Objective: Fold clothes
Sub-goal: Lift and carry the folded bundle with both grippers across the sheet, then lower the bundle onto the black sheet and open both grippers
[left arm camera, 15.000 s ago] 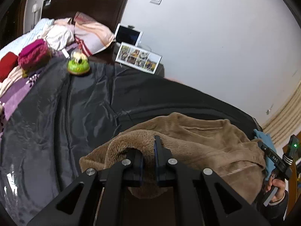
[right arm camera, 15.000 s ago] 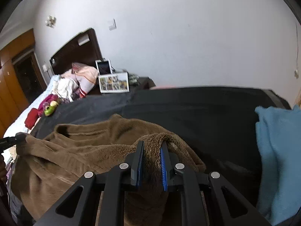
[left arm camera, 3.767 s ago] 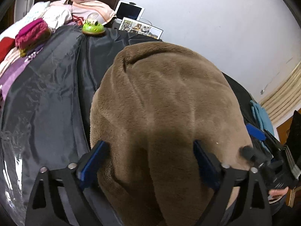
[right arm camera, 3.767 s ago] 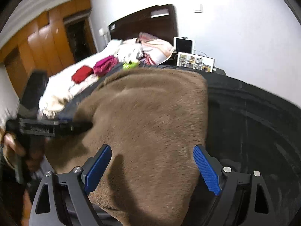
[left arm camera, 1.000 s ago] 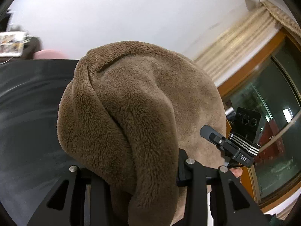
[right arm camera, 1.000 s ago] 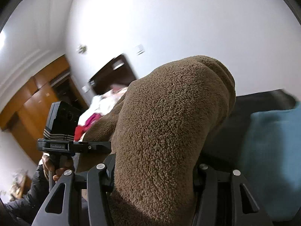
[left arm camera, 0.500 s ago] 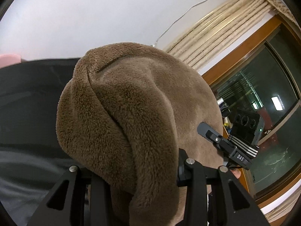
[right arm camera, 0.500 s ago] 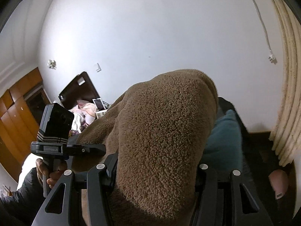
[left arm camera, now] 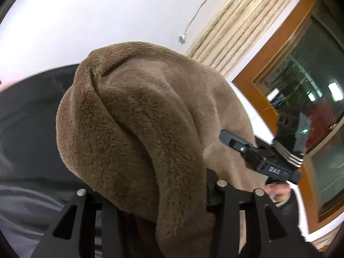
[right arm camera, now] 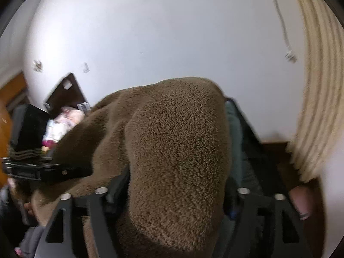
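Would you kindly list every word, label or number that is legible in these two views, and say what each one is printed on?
"DAS" – on the black body of the right gripper, seen in the left wrist view beside the brown fleece garment.
The label on the left gripper, seen in the right wrist view, is too blurred to read.
Nothing else carries readable text.

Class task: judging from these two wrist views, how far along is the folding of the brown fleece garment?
Done: brown fleece garment is bundled into a thick fold. In hand: left gripper and right gripper both clamp it, lifted above the black cover. Left: setting it down, perhaps by the teal garment.
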`<state>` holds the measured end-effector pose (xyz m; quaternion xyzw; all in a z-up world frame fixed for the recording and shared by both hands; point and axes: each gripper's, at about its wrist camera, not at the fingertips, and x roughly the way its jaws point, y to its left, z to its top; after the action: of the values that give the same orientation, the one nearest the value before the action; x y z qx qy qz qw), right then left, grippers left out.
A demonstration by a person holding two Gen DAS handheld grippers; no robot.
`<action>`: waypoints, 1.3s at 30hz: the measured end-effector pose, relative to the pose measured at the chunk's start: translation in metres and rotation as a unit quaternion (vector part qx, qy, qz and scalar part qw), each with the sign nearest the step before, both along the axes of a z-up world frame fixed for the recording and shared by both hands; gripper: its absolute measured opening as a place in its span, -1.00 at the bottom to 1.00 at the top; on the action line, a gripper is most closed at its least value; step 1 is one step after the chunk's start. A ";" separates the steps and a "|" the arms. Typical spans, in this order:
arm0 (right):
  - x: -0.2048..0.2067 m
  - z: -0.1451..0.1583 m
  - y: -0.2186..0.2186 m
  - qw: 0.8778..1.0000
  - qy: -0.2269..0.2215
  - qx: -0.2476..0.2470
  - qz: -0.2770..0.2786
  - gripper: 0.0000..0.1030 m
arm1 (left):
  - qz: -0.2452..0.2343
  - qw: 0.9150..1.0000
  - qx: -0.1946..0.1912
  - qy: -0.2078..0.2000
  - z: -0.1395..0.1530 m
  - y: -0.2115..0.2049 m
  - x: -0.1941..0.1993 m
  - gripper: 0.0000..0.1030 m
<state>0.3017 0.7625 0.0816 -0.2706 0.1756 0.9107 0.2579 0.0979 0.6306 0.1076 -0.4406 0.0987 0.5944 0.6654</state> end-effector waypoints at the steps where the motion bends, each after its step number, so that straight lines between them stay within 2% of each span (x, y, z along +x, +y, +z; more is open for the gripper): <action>1: 0.001 0.002 -0.004 1.000 -0.009 0.015 -0.010 0.63 | 0.003 1.000 -0.001 0.006 0.001 0.000 0.001 0.03; 3: 0.000 0.011 -0.020 0.998 -0.027 0.052 -0.028 0.63 | 0.014 1.000 -0.005 0.009 0.006 -0.006 -0.005 0.21; 6: 0.001 0.027 -0.057 0.989 -0.042 0.130 -0.061 0.64 | 0.029 0.999 -0.004 0.019 0.012 -0.020 -0.010 0.41; 8: 0.000 0.035 -0.083 0.981 -0.043 0.176 -0.067 0.64 | 0.034 0.999 0.000 0.033 0.016 -0.032 -0.006 0.47; 11: -0.011 0.041 -0.118 0.975 -0.036 0.214 -0.044 0.64 | 0.040 0.998 -0.002 0.039 0.014 -0.047 -0.013 0.48; 14: -0.028 0.033 -0.139 0.976 -0.044 0.213 -0.006 0.64 | 0.046 0.998 -0.011 0.035 0.007 -0.061 -0.028 0.47; 17: -0.043 0.007 -0.150 0.980 -0.082 0.181 0.027 0.64 | 0.052 0.998 -0.020 0.031 0.000 -0.074 -0.043 0.48; 19: -0.046 -0.008 -0.155 0.981 -0.084 0.176 0.024 0.68 | 0.052 0.997 -0.029 0.049 -0.006 -0.081 -0.045 0.49; 23: -0.020 -0.022 -0.145 0.982 -0.077 0.171 0.007 0.69 | 0.056 0.996 -0.025 0.058 -0.007 -0.092 -0.046 0.50; 26: -0.015 -0.023 -0.146 0.981 -0.083 0.177 0.002 0.69 | 0.059 0.995 -0.024 0.078 -0.002 -0.082 -0.030 0.51; 32: -0.007 -0.013 -0.141 0.984 -0.071 0.163 -0.005 0.72 | 0.068 0.991 -0.008 0.116 0.017 -0.111 -0.026 0.53; 35: 0.005 0.000 -0.149 0.985 -0.056 0.164 -0.021 0.73 | 0.078 0.986 0.000 0.145 0.028 -0.124 -0.010 0.58; 37: 0.017 0.007 -0.155 0.984 -0.049 0.168 -0.037 0.77 | 0.085 0.983 0.004 0.161 0.034 -0.133 -0.003 0.60; 39: 0.032 0.011 -0.161 0.983 -0.048 0.170 -0.056 0.90 | 0.093 0.981 0.005 0.173 0.035 -0.144 0.001 0.65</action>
<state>0.3339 0.6019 0.0924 -0.2554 0.0207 0.8974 0.3591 0.0985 0.4870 0.1421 -0.3353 0.1683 0.7211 0.5825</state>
